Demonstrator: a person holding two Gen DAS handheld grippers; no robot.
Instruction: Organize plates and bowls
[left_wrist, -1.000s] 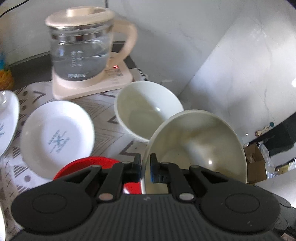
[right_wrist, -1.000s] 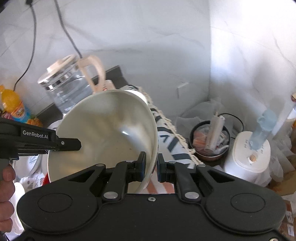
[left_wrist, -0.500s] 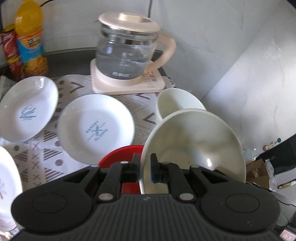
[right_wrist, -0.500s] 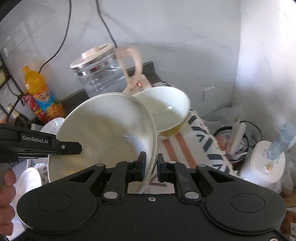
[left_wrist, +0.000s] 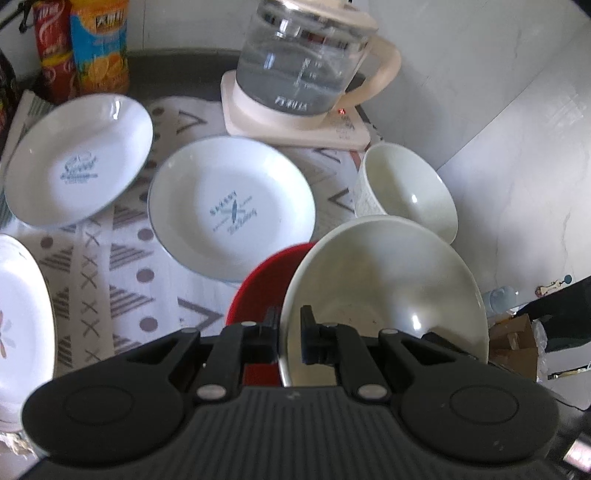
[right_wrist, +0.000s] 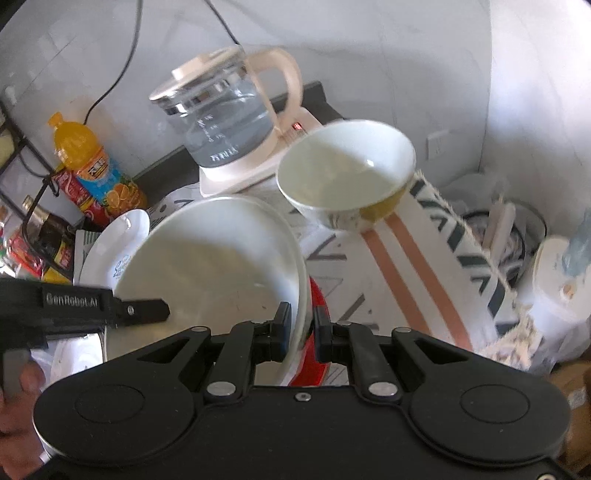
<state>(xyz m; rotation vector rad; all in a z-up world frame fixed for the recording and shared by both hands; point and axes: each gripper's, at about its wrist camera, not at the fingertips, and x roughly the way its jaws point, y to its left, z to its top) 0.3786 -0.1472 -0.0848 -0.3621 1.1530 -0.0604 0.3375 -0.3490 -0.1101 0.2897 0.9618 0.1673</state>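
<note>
Cream-white and glossy, the big bowl hangs tilted between my two sets of fingers: my left fingers pinch one side of its rim, my right fingers pinch the opposite side. It sits just above the red bowl on the patterned cloth covering the bench. I judge the step is to nest it, either into the red one or with the smaller cream bowl beyond. Both grips should stay even, so the slick rim doesn't twist out, and I'd level it before lowering. Two white plates lie close on the left, and the glass kettle stands behind with bottles nearby, so swinging wide risks a knock.
</note>
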